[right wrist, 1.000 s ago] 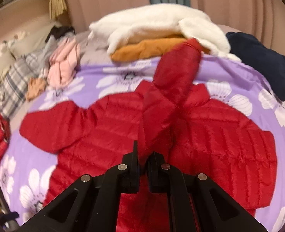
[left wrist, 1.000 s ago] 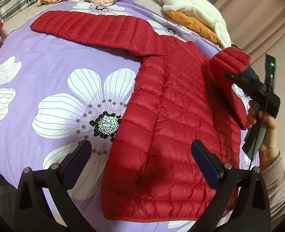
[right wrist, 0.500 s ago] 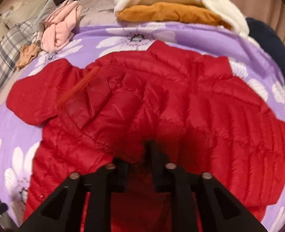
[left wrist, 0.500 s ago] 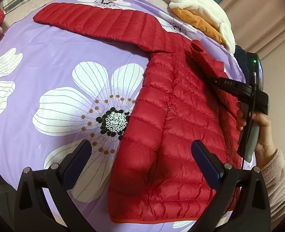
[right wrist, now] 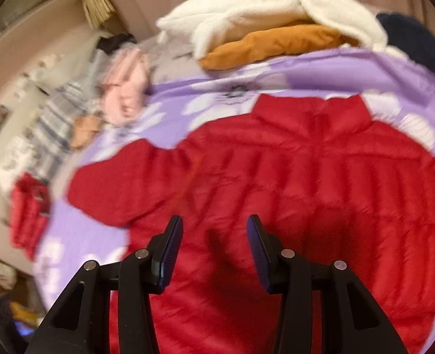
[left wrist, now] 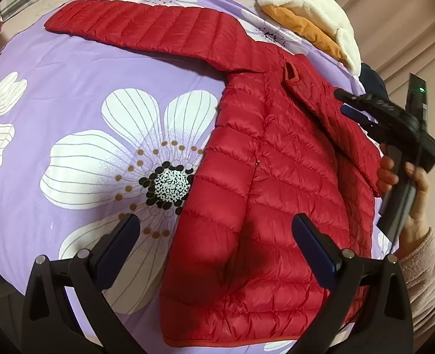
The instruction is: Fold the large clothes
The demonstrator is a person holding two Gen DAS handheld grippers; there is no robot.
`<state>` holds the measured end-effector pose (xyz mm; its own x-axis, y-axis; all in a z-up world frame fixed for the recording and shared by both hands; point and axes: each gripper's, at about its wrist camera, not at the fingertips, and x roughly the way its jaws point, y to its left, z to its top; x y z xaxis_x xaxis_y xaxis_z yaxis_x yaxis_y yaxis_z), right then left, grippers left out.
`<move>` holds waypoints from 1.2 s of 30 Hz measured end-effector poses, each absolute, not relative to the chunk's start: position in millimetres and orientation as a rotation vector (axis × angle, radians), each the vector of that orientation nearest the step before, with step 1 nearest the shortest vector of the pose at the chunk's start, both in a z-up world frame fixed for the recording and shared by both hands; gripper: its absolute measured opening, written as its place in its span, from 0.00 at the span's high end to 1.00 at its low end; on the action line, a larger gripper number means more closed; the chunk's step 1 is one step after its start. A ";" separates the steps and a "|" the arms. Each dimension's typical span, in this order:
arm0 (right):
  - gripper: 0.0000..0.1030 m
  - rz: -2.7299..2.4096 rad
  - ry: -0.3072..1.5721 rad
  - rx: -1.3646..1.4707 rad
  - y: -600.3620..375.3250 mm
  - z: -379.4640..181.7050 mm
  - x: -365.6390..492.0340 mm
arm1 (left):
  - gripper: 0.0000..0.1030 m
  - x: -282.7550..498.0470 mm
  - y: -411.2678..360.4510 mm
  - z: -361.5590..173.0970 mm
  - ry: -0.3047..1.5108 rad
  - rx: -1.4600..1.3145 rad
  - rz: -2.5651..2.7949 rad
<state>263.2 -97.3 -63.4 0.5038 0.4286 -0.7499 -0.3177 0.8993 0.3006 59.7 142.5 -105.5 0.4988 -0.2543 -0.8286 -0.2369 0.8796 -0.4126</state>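
The right gripper (right wrist: 214,247) has just been opening its jaws; nothing sits between them now, and the sleeve it carried a second ago lies folded across the body of the red down jacket (left wrist: 276,194). That sleeve fold looks done, so the other sleeve (left wrist: 146,29), outstretched toward ten o'clock on the purple floral bedspread (left wrist: 69,103), is probably next. In the left wrist view the right gripper hovers at three o'clock over the jacket's edge, tilted downward, a hand (left wrist: 415,194) around its handle. The left gripper (left wrist: 214,236) hangs above the jacket's hem at six o'clock, jaws spread wide and empty, angled steeply down.
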 end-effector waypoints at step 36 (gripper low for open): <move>0.57 0.486 0.870 0.286 -181.3 -66.3 193.6 | 0.02 251.6 117.0 -119.6 1.059 -0.855 -0.352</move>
